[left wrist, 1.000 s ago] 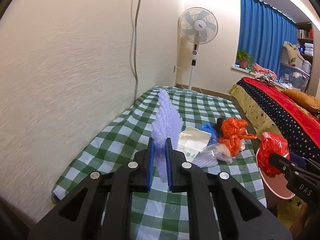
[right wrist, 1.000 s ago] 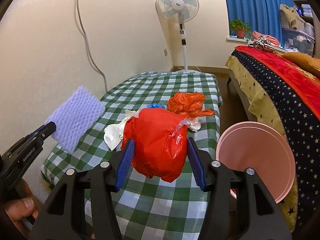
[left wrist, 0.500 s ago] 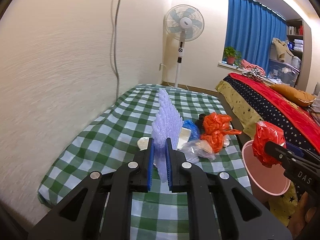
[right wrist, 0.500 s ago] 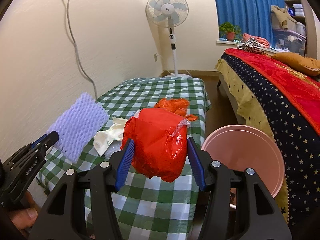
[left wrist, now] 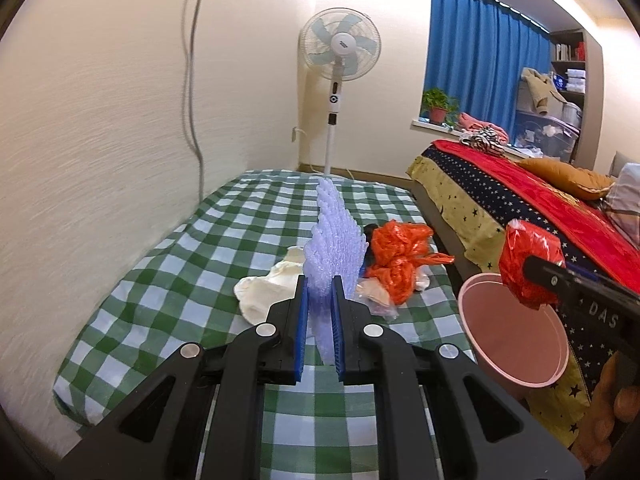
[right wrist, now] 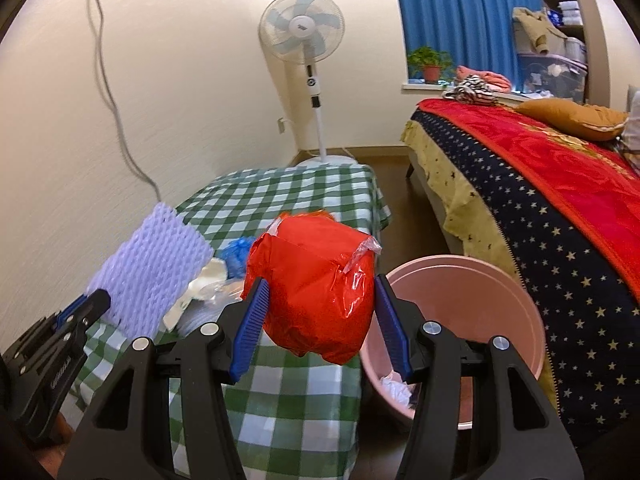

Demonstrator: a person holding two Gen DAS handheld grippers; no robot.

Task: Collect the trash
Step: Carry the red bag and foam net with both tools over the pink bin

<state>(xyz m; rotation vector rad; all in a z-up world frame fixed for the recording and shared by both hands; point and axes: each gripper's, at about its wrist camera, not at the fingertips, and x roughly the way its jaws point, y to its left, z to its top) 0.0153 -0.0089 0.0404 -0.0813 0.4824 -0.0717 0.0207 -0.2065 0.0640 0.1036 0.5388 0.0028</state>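
- The left tongs are pinching a lilac foam net upright above the checked surface.
- The right tongs are clamping a red bag just beside the pink bin.

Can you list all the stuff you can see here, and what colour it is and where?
foam net: 1, lilac, in left gripper
red bag: 1, red, in right gripper
orange bag: 1, orange, on table
white bag: 1, cream, on table
blue bag: 1, blue, on table
bin: 1, pink, beside table
table: 1, green-checked cloth, by wall
fan: 1, white, corner
bed: 1, red and starry, right
left gripper: black, shut
right gripper: black, gripping
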